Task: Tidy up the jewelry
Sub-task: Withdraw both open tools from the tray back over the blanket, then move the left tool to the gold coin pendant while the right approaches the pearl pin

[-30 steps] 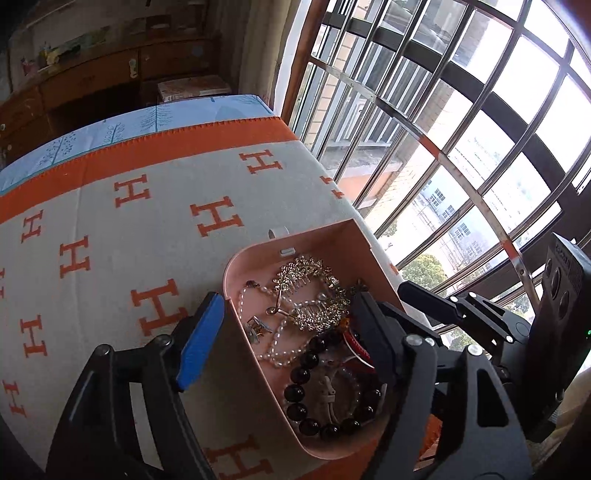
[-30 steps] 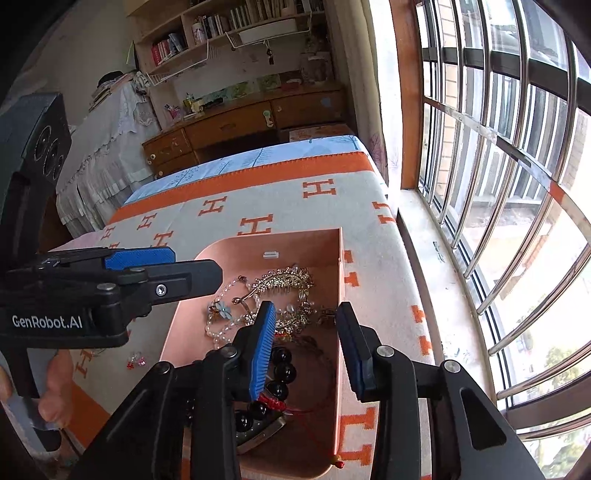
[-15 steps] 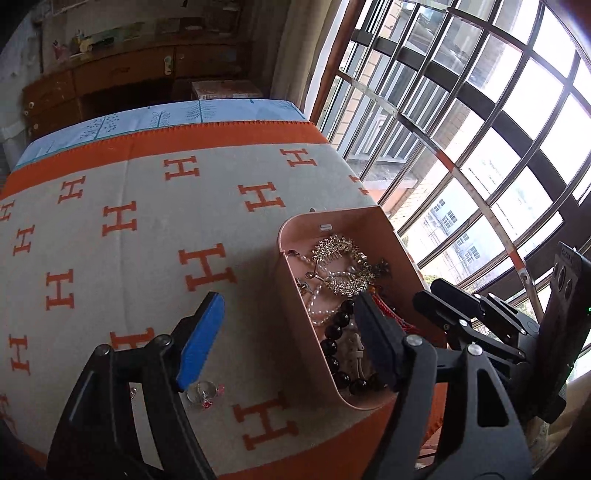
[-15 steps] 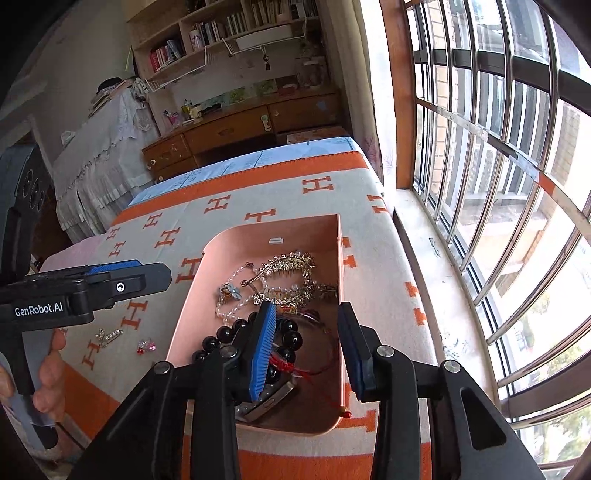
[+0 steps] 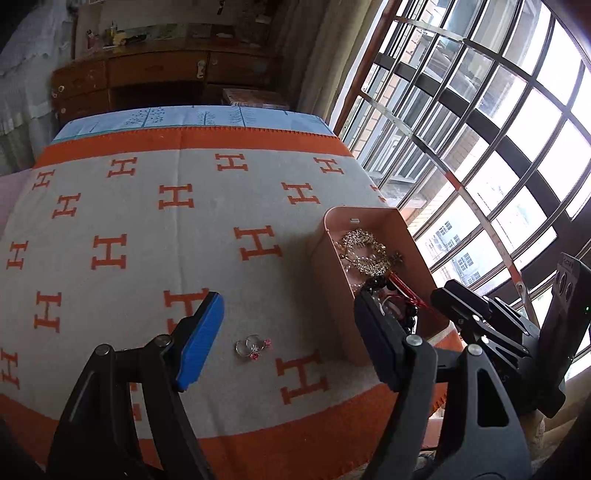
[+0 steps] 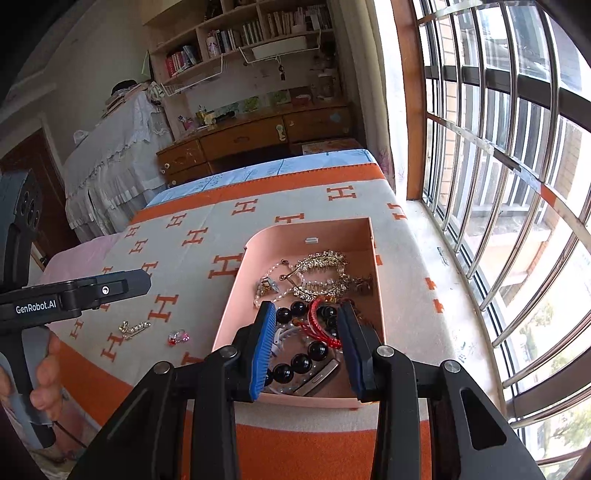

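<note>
A tall window (image 6: 498, 184) with a wooden frame and metal bars fills the right side, and daylight pours through it onto a pale sill (image 6: 443, 280). Against the far wall stands a wooden desk (image 6: 258, 136) with drawers, and above it open bookshelves (image 6: 251, 33) packed with books. To the left, a white lace-edged cloth (image 6: 107, 155) drapes over some furniture.
</note>
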`<state>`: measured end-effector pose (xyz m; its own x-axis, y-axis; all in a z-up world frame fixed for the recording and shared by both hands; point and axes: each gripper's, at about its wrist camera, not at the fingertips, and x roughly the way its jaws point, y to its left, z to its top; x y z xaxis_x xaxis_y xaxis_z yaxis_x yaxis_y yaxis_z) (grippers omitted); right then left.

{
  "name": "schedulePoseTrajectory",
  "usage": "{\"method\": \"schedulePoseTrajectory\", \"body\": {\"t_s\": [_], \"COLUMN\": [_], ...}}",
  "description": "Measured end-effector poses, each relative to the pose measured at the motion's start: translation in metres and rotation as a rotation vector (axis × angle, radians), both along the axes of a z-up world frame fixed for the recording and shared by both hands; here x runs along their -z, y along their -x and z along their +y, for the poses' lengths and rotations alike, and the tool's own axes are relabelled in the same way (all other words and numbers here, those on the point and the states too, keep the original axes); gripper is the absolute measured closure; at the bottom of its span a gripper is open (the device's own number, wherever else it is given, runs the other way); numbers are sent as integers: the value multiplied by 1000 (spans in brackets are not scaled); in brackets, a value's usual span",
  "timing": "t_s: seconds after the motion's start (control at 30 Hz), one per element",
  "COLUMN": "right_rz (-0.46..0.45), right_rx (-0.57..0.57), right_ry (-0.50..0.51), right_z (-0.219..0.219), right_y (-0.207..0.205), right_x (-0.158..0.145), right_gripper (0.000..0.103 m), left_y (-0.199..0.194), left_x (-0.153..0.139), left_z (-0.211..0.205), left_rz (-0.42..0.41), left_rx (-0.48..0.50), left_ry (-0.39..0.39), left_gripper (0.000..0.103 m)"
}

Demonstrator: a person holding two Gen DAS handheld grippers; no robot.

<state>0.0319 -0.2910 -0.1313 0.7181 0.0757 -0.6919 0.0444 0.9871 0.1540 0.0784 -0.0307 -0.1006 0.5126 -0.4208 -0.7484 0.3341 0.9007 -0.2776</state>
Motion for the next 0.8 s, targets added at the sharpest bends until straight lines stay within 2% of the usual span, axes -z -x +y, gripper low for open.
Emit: {"method": "schedulePoseTrajectory", "body": {"t_s": [0.2,0.47,0.8], "right_rz": [-21,-58,-53], "right_rx": [-38,-136,-278], "right_ry": [-3,53,83], "right_z": [27,82,137], "right_y": [10,17,11], "right_x": [-14,-28,-26], "right_gripper": [68,66,66], "left_y": [15,29,41], "left_x": [-11,-23,-11], "left_z": [34,89,126], "left_rz": [-28,-83,-100], "left_rx": [-46,-135,-176], "left_ry": [1,-20,-88], "left_gripper": [32,32,32]}}
